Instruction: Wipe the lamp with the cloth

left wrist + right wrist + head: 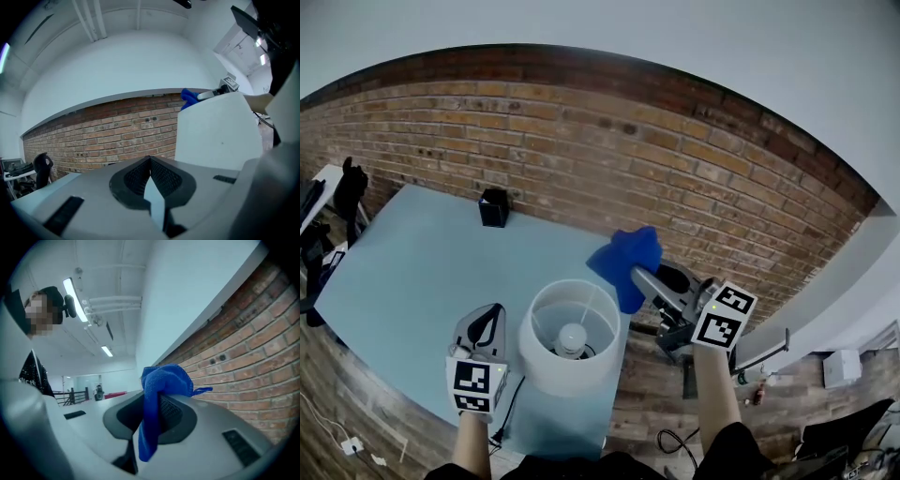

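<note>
Right gripper (643, 276) has the blue cloth (627, 257) pinched between its jaws, just off the lamp (567, 373) shade's far-right rim. Left gripper (492, 314) sits closed and empty beside the shade.

Lamp (572, 339) at table's (412, 262) near edge, left tool (490, 314) just left, cloth (628, 262) behind it to the right

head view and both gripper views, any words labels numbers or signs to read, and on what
None can be read in any view.
Left marker cube and right marker cube: black and white square patterns, no letters or digits.
Black box: too small to tell any label.
Lamp and cloth: plain.
</note>
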Motion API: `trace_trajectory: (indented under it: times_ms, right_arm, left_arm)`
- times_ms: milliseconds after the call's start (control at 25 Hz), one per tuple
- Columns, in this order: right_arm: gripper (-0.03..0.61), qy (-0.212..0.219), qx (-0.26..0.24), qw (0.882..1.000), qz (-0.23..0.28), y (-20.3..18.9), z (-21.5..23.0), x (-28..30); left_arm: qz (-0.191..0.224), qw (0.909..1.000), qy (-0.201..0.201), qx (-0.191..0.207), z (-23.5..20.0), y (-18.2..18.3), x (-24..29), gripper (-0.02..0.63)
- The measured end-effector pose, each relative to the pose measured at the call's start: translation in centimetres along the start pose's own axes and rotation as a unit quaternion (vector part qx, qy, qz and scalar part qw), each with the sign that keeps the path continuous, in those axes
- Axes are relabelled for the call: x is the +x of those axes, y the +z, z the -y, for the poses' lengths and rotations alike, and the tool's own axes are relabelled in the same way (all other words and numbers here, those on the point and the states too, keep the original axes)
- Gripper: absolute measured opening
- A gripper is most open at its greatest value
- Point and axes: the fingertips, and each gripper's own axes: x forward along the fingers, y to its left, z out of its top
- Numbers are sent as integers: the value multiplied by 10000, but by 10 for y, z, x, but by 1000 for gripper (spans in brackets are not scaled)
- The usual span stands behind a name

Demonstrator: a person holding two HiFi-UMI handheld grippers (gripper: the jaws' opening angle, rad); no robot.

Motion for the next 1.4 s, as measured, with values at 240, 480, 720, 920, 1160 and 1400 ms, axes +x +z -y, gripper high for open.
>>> trace_trajectory:
  times_ms: [240,480,720,920,1160,1400]
  right_arm:
    - [61,729,24,9953,-639,-30,-6,20]
    - [61,780,513,9906,-998,-76,21,24]
    - [61,676,779,9836,-1478,-124,49,27]
    - [61,619,835,9748,-1976,-153,69,27]
    - [61,1111,545,9771,-1733,-104,62,49]
    - [61,2497,-37,9572,-1461,-24,12,84]
  left_arm:
    - [-5,10000,70,23,0,5,16,9]
    - [-215,9997,147,-26,5,-12,14,9]
    - [-334,9991,261,-33,4,-23,11,9]
    - [-372,9988,308,-103,2,-29,13,9]
    - [-305,9988,384,-67,-6,-23,13,9]
    - [-78,9982,591,-19,-19,-3,4,9]
